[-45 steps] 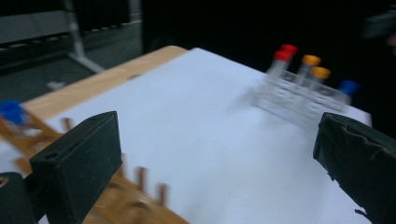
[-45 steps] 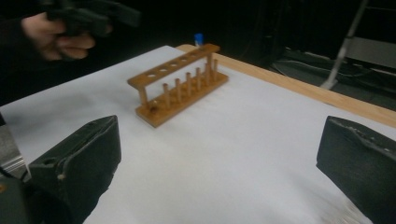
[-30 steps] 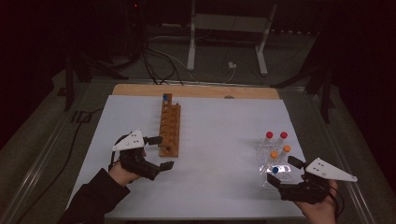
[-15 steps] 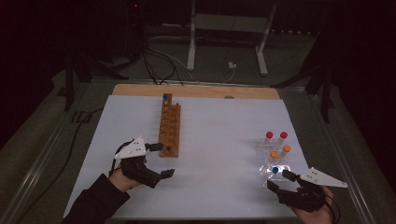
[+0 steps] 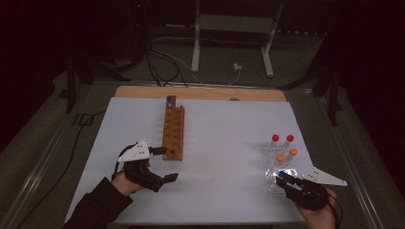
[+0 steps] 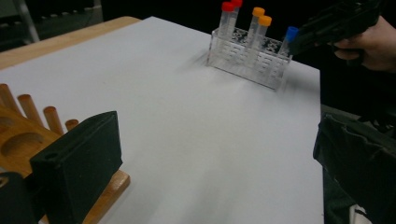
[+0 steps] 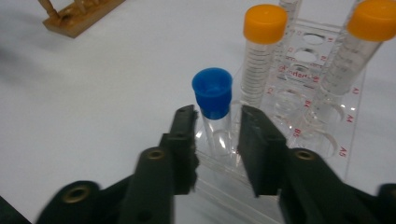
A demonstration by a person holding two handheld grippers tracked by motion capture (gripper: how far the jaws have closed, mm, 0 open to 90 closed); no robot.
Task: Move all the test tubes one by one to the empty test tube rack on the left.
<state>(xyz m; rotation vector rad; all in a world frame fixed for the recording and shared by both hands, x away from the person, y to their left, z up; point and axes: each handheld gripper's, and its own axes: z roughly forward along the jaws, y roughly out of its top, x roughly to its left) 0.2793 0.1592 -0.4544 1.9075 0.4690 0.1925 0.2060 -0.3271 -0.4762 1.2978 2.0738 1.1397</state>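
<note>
my right gripper (image 7: 217, 126) had just narrowed its jaws around the blue-capped clear plastic tube (image 7: 214, 112), a sliver of gap remaining; lift-out looked close.

A white sheet (image 5: 224, 138) covers the wooden table (image 5: 200, 92), beyond whose far edge lie a dark floor, tangled cables (image 5: 157, 62) and a pale metal stand (image 5: 234, 28) in dim light.

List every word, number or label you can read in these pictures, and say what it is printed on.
"A4", "A5", "B5": red well labels on the clear plastic tube rack, by its holes.
Further red labels on it: too blurred to read.
Graduation marks on the orange-capped clear tube: no legible numbers.
</note>
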